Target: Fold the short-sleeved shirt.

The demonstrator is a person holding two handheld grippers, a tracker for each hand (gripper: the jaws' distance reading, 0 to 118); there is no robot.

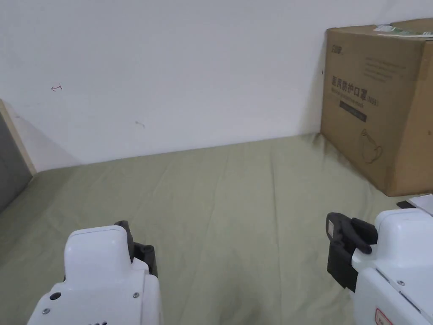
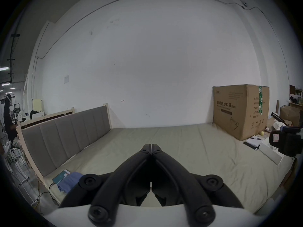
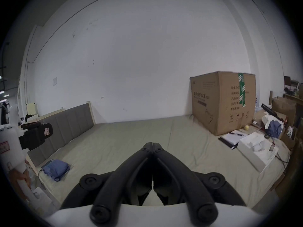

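A blue short-sleeved shirt [image 3: 56, 166] lies bunched on the green bed sheet [image 1: 237, 220], at the bed's near left corner by the grey headboard [image 2: 68, 135]. In the left gripper view part of the shirt [image 2: 68, 181] sits behind my own jaws. My left gripper [image 2: 150, 146] is shut with nothing in it and hovers over the sheet. Off to the right, my right gripper [image 3: 152, 144] is also shut and holds nothing. In the head view the left gripper [image 1: 141, 249] and the right gripper [image 1: 342, 241] hang low over the bare sheet, well apart from the shirt.
A large cardboard box [image 1: 376, 101] stands at the bed's far right against the white wall. Near it lie a notebook with a pen [image 3: 232, 137], a white box [image 3: 255, 150] and a blue cloth [image 3: 273, 127]. A phone [image 2: 61, 176] lies beside the shirt.
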